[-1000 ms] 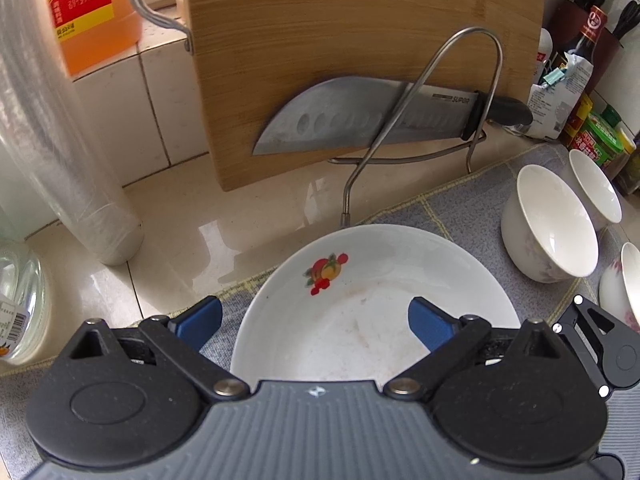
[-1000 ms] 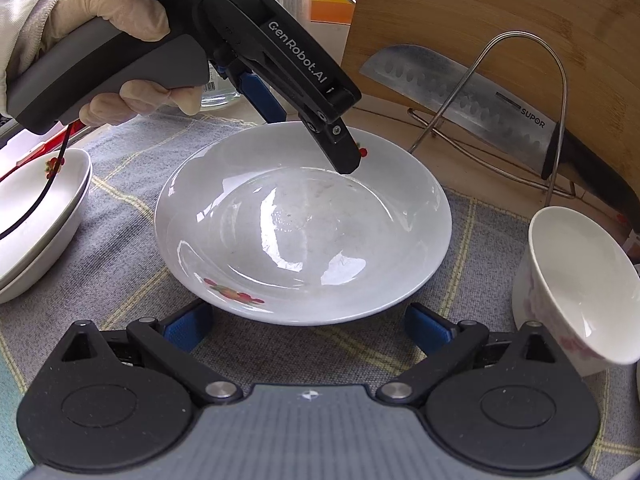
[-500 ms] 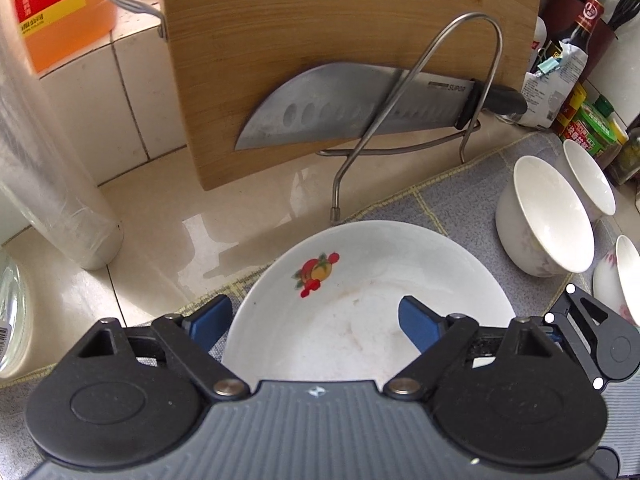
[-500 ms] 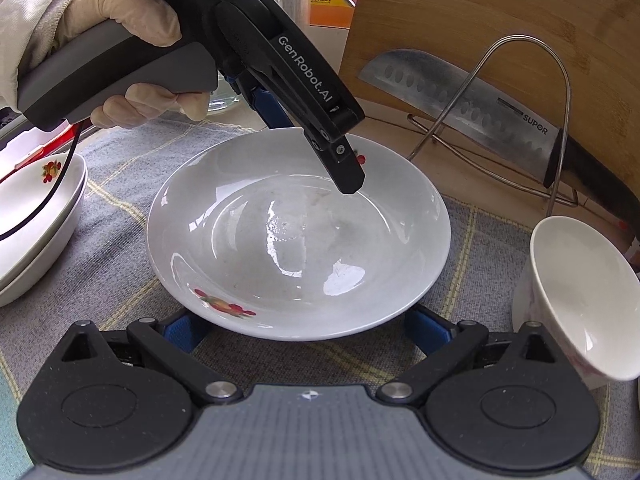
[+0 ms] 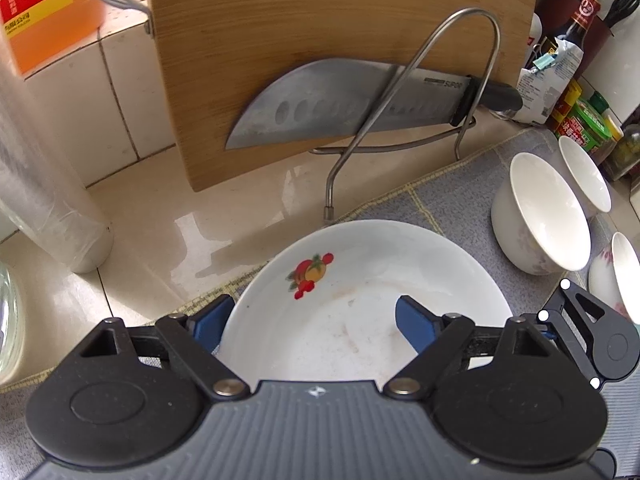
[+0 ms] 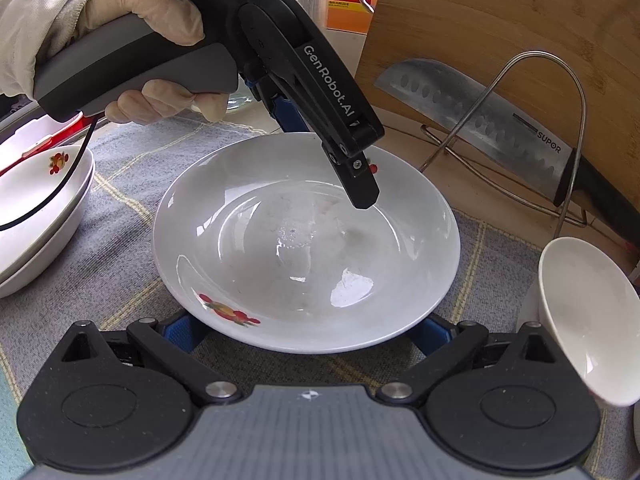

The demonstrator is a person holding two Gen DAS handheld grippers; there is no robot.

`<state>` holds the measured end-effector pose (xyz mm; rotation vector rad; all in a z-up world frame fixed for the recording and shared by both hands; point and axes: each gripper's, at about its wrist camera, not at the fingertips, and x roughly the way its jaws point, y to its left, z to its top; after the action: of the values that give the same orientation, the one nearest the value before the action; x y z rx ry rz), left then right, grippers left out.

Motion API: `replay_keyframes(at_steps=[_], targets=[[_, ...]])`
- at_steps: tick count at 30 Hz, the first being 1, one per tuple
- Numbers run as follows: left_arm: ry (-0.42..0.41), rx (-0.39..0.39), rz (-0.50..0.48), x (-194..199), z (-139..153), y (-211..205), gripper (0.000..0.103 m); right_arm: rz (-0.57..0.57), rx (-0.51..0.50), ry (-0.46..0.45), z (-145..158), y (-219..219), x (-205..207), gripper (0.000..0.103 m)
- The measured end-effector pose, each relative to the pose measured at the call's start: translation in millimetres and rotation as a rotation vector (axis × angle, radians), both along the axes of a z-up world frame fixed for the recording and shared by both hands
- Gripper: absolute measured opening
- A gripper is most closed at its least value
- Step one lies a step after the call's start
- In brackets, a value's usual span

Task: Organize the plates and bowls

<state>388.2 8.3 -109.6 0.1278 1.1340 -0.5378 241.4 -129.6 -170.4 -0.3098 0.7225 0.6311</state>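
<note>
The left tongs (image 5: 312, 320), held in a gloved hand (image 6: 152, 20), pointed steeply down over the far side of the white plate (image 6: 304, 240). Their jaws had just been closing and stood about half open, straddling the plate's rim: one blue pad sat outside the rim, the other hung inside the plate near its painted fruit mark. The gap was still far wider than the rim, and I could not tell whether either pad pressed on it.

The right tongs (image 6: 306, 330) were spread wide at the near side of the same plate, both blue pads low under its overhanging edge, gripping nothing.

The plate lay on the grey checked mat (image 6: 120, 240), its well marked with faint smears. To its left on the mat sat a stack of similar plates (image 6: 36, 216). To its right stood a white bowl (image 6: 588, 320), tipped towards the plate. Behind, a wooden cutting board (image 5: 320, 40) leaned upright with a knife (image 5: 340, 108) across a wire rack (image 5: 460, 60)
</note>
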Motion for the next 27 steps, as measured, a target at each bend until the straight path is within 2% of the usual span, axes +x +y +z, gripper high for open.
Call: replay_keyframes(at_steps=[27], targets=[[-0.014,0.001,-0.033,-12,6,1,0.086,0.002,-0.032,-0.003,7,2,-7,0.103]])
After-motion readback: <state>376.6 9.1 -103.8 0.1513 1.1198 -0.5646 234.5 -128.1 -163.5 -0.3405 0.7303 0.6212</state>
